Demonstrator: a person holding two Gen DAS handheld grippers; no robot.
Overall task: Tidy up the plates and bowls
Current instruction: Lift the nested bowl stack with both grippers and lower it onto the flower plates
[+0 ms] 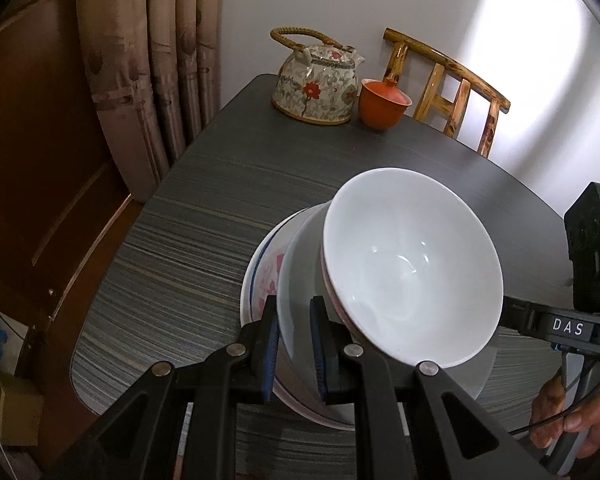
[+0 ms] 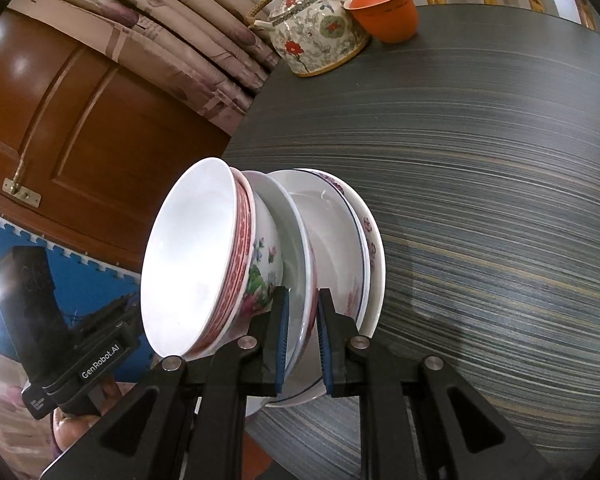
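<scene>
Low in the middle of both frames, a stack of plates [image 1: 296,280] topped by a white bowl [image 1: 412,268] sits over the striped desk [image 1: 180,240]. Left hand-held gripper [image 1: 295,350] and right hand-held gripper [image 2: 302,344] each pinch a plate rim, jaws narrow.

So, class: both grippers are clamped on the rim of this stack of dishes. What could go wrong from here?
1. The white bowl sits loose on the plates; tilting could slide it off.
2. The left gripper and right gripper pinch only thin rims, so the stack may slip.
3. Swinging toward the floral teapot and orange lidded cup risks a knock.
</scene>
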